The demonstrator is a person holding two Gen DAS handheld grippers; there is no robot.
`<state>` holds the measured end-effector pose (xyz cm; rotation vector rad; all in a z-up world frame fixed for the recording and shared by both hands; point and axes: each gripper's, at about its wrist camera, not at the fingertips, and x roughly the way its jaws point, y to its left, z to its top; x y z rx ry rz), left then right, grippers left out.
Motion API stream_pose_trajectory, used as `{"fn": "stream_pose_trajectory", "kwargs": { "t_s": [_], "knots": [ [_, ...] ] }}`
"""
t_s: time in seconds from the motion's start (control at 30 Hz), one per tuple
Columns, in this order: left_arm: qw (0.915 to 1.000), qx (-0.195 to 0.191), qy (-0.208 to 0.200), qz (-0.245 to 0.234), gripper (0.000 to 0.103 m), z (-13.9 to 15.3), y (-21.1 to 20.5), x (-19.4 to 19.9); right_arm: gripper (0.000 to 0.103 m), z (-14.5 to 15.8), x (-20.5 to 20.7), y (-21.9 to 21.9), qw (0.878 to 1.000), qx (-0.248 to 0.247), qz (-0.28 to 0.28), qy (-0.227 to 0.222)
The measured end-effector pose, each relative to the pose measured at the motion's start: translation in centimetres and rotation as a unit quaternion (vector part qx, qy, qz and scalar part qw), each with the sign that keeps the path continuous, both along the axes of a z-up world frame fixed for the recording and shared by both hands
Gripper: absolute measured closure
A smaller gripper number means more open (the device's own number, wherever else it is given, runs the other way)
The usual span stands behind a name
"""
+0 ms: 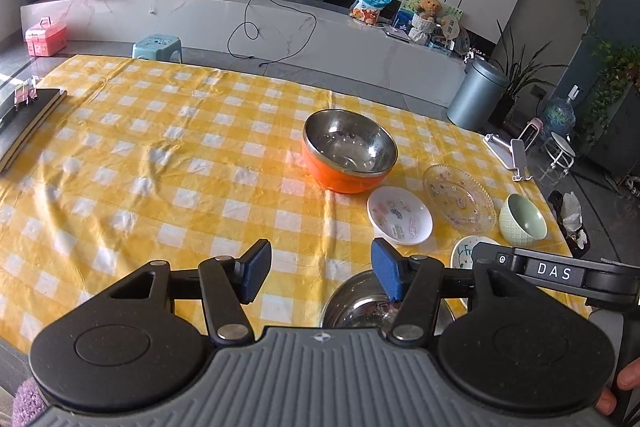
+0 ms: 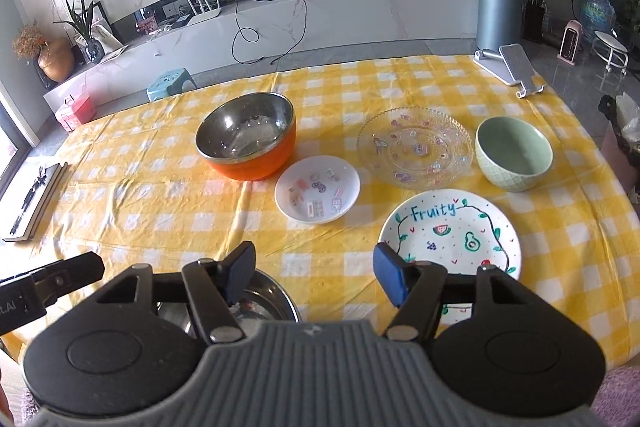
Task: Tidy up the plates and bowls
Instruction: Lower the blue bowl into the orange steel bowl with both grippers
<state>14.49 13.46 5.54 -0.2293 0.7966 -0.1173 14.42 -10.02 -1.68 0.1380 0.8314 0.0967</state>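
On the yellow checked tablecloth (image 1: pixel 160 147) stand an orange bowl with a steel inside (image 1: pixel 350 151) (image 2: pixel 246 137), a small white sticker plate (image 1: pixel 400 215) (image 2: pixel 317 189), a clear glass plate (image 1: pixel 458 197) (image 2: pixel 416 147), a green bowl (image 1: pixel 522 219) (image 2: pixel 514 153) and a white "Fruity" plate (image 1: pixel 466 251) (image 2: pixel 450 235). A steel bowl (image 1: pixel 360 303) (image 2: pixel 260 301) sits at the near edge, partly hidden under both grippers. My left gripper (image 1: pixel 320 269) hangs open above it, nothing between its blue pads. My right gripper (image 2: pixel 314 273) is open too, holding nothing, its right finger over the Fruity plate's near rim.
A dark notebook (image 1: pixel 28 123) (image 2: pixel 36 203) lies at the table's left edge. A white phone stand (image 1: pixel 508 151) (image 2: pixel 512 67) sits at the far right corner. Beyond the table are a grey bin (image 2: pixel 498 11), a blue stool (image 1: pixel 158 47) and potted plants.
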Motion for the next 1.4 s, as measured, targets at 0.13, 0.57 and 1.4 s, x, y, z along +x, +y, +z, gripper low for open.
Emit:
{"fn": "stream_pose_trajectory", "kwargs": {
  "t_s": [0.13,0.57,1.4],
  "knots": [
    [1.0000,0.002,-0.002,-0.007,0.036,0.6,0.5,1.9,0.028,0.4,2.4,0.3,1.000,-0.010,0.001,0.009],
    [0.9989,-0.031,0.026,-0.023,0.036,-2.5,0.2,8.8,0.029,-1.6,9.6,2.5,0.998,-0.043,0.028,0.035],
    [0.9957,-0.037,0.081,0.026,0.077,-9.1,-0.6,20.6,0.083,-6.6,22.3,4.6,0.998,0.000,0.016,0.066]
  ]
}}
